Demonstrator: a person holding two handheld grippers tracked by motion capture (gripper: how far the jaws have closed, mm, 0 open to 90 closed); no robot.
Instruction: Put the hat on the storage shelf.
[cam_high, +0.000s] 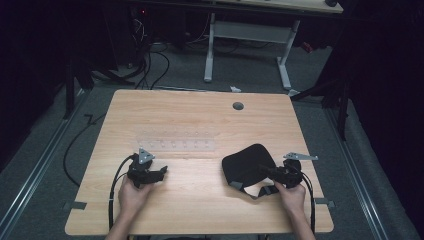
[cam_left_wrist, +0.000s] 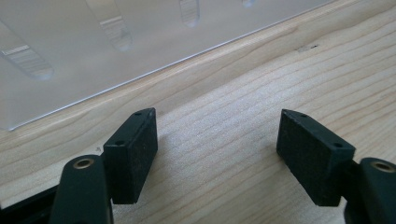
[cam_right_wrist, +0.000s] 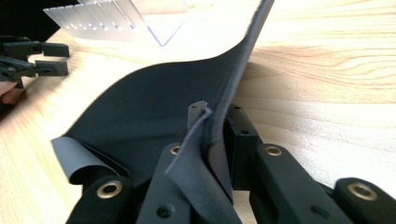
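Matt black cloth (cam_high: 246, 164) lies on pale grained wood table (cam_high: 200, 115), beside clear glossy plastic rack (cam_high: 175, 145).

The far half of the tabletop (cam_high: 200, 112) lies bare. A clear plastic rack (cam_high: 175, 145) stretches across the middle, and the black eye mask (cam_high: 247, 165) blocks the right near side; open wood between them.

High view: fixed above near edge, looks fwd and down over whole table (cam_high: 200, 120), far off. Left gripper view: rides low, v. close to wood, faces clear rack (cam_left_wrist: 93, 51). Right gripper view: close along jaws, faces across table toward left gripper (cam_right_wrist: 35, 58). Shared: rack, wood top.
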